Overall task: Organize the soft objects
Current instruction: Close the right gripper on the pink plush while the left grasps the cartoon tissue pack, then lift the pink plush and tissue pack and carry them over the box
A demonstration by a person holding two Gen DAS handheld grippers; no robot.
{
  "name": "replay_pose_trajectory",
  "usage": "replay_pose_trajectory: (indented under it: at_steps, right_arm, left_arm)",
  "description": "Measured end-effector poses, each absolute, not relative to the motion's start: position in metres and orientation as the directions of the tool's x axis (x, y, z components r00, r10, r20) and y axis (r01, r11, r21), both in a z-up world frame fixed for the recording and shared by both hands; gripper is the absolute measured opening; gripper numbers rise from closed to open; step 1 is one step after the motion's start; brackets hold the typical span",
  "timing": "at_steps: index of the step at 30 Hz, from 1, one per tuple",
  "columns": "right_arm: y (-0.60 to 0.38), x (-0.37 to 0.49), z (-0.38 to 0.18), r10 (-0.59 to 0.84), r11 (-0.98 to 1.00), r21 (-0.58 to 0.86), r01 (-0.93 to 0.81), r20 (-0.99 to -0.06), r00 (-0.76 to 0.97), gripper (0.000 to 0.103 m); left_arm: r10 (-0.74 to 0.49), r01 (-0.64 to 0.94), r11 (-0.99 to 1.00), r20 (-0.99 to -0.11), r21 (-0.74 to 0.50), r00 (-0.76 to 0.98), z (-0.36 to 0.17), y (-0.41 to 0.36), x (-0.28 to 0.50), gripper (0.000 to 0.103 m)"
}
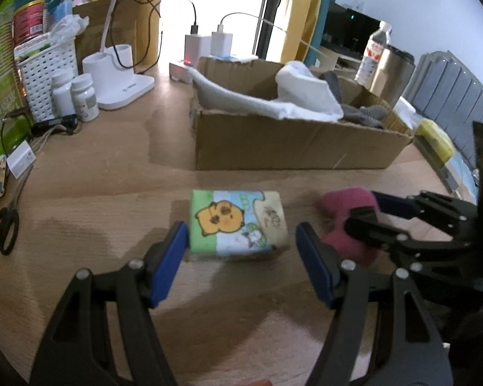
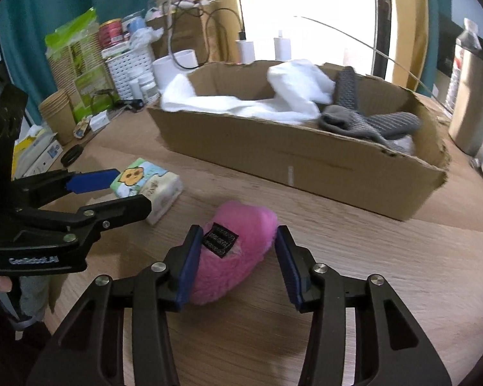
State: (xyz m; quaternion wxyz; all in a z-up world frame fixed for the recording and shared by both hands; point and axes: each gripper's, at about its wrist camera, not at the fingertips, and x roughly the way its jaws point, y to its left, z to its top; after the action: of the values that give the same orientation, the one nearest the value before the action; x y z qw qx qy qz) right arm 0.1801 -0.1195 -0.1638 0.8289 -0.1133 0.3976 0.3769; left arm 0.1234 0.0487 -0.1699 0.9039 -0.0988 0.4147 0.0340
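A tissue pack (image 1: 238, 222) with a yellow cartoon animal lies on the wooden table. My left gripper (image 1: 241, 241) is open with its jaws on either side of the pack, not closed on it. The pack also shows in the right wrist view (image 2: 148, 186), with the left gripper (image 2: 119, 189) around it. A pink plush toy (image 2: 232, 247) with a black label lies on the table. My right gripper (image 2: 238, 254) is open and straddles the toy. The toy also shows in the left wrist view (image 1: 344, 222). A cardboard box (image 2: 306, 164) behind holds white and grey cloths.
A white lamp base (image 1: 122, 80), pill bottles (image 1: 77, 96), a white basket (image 1: 45, 74) and scissors (image 1: 6, 222) sit at the left. Chargers (image 1: 206, 45) stand behind the box. A water bottle (image 1: 373, 51) and a yellow sponge (image 1: 434, 138) are at the right.
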Motion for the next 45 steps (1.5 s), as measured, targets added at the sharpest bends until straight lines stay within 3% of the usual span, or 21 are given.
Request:
replay_pose_trajectory:
  at_steps: [20, 45]
  right_arm:
    - [-0.119, 0.179, -0.161, 0.55, 0.678, 0.123, -0.724, -0.739, 0.39, 0.038]
    - [-0.12, 0.158, -0.101, 0.576, 0.667, 0.038, -0.744, -0.659, 0.483, 0.037]
  left_arm:
    - [-0.045, -0.082, 0.988, -0.758, -0.129, 0.651, -0.175, 0.036, 0.131, 0.067]
    - [-0.06, -0.066, 0.983, -0.635, -0.173, 0.77, -0.109, 0.045, 0.096, 0.067]
